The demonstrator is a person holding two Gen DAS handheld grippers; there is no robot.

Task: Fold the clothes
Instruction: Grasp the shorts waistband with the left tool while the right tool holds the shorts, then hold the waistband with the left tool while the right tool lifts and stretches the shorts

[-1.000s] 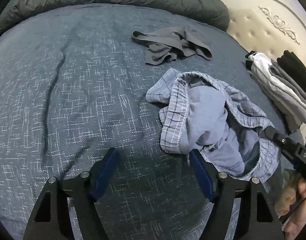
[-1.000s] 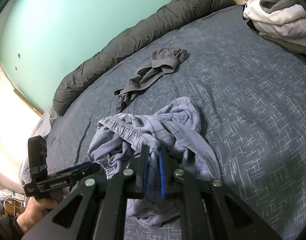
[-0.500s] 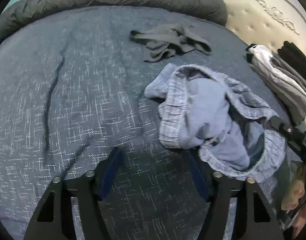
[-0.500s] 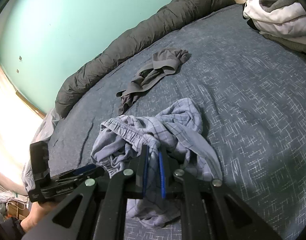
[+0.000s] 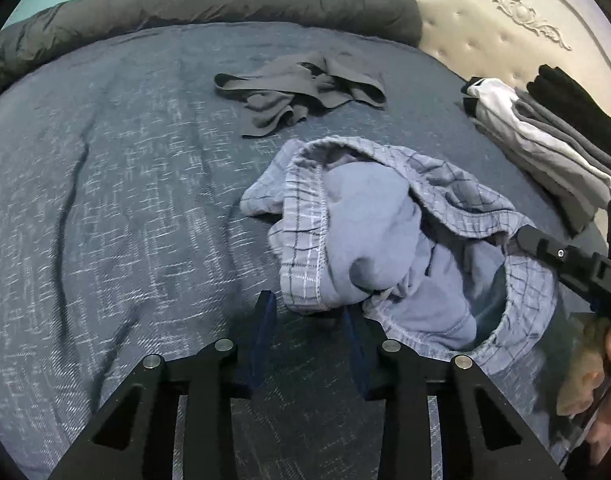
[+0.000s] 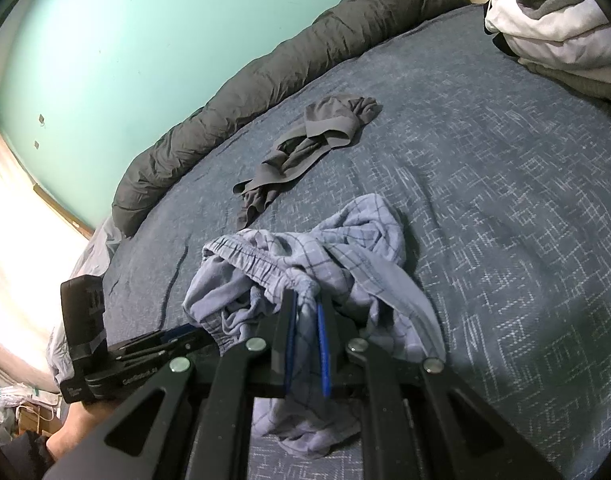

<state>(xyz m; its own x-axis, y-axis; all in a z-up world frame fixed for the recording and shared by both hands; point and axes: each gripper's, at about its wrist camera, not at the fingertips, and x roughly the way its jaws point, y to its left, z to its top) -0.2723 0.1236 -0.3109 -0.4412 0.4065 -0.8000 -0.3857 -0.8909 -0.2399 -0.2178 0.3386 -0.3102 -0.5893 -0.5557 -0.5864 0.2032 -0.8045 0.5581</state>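
Plaid shorts (image 5: 369, 240) lie crumpled on the bed (image 5: 125, 200), with the right hand-held gripper (image 6: 305, 320) clenched on their bunched waistband. The left hand-held gripper (image 5: 309, 320) sits released at the near hem, nothing between its pads. It likely needs to pinch the waistband well apart from the right grip, so both can spread the cloth flat.
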